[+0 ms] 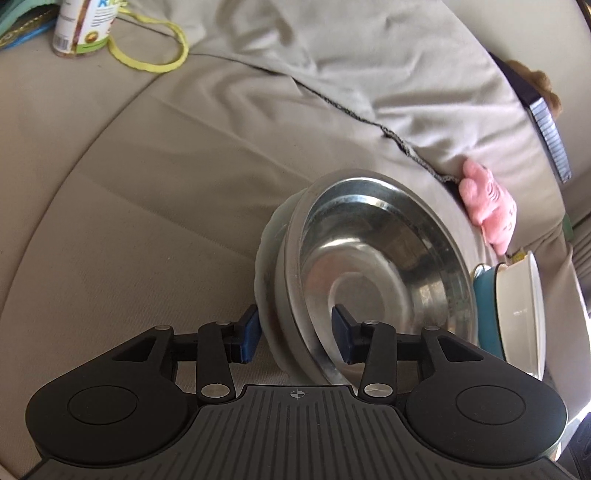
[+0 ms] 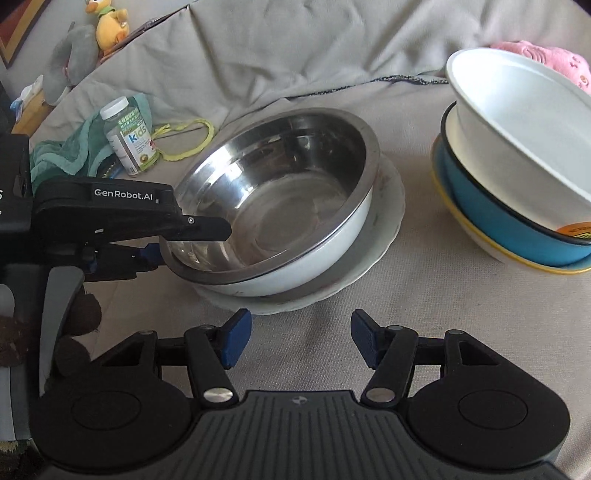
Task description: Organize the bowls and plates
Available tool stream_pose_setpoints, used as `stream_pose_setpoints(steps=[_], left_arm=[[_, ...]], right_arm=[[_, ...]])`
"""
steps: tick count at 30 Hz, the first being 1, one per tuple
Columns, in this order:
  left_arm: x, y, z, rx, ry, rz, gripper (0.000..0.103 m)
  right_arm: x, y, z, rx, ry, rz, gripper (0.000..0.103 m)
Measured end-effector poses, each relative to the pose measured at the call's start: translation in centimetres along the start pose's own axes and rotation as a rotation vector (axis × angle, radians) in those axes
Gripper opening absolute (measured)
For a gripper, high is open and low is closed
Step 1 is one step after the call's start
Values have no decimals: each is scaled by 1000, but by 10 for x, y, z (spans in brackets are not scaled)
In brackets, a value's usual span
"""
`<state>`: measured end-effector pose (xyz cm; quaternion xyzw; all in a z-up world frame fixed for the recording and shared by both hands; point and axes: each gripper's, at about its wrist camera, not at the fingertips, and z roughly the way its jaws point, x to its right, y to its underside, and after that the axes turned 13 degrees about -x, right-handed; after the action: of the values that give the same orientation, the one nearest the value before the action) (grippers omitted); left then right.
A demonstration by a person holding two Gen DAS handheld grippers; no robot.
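Note:
A steel bowl [image 2: 280, 195] sits nested in a white bowl [image 2: 332, 258] on a white plate [image 2: 388, 221] on the beige sofa cover. My left gripper [image 1: 295, 334] straddles the rims of this stack [image 1: 369, 266], one pad outside and one inside the steel bowl, with gaps on both sides. It shows in the right wrist view [image 2: 177, 240] at the stack's left rim. My right gripper [image 2: 299, 338] is open and empty, just in front of the plate. A second stack stands to the right: a white bowl [image 2: 517, 147] in a blue bowl [image 2: 498, 214] on a yellow-rimmed plate [image 2: 491, 251].
A vitamin bottle [image 2: 129, 136], a green cloth [image 2: 74, 151] and a yellow cord [image 2: 192, 140] lie behind the steel bowl. A pink plush [image 2: 546, 55] lies behind the right stack. Plush toys [image 2: 107, 22] sit at the far left.

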<state>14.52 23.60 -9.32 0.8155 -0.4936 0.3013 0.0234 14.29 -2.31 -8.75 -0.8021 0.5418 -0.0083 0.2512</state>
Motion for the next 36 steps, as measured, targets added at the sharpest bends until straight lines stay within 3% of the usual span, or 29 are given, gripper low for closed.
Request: stream_pose_setpoints(steps=[3,7,8,10,17,26,36], left_arm=[[3,-5,2,-19,-18,30,47],[5,-10,3,-7,-23,49,49],[6,-12,4,-3,-23,49,50],[8,-16,5,-2,-19,53,52],[13,-25,10,15,-21,77,58],[21,-31,18,28,-49,116,57],[47,-13,-12,127,-139,155,57]], right_arm=[[-4,-5,7,-15,-44,-8,58],[-19,-12,10,-12,-32,-60,52],[-19,-14,13,-17,-25,-59,42],[-18,-17,20,-28,3,-62,36],[-19,-24,24,-18,36,-68,35],[-15,-34,27,-29,29,-54,35],[-3,-5,-23,79,73,-161,42]])
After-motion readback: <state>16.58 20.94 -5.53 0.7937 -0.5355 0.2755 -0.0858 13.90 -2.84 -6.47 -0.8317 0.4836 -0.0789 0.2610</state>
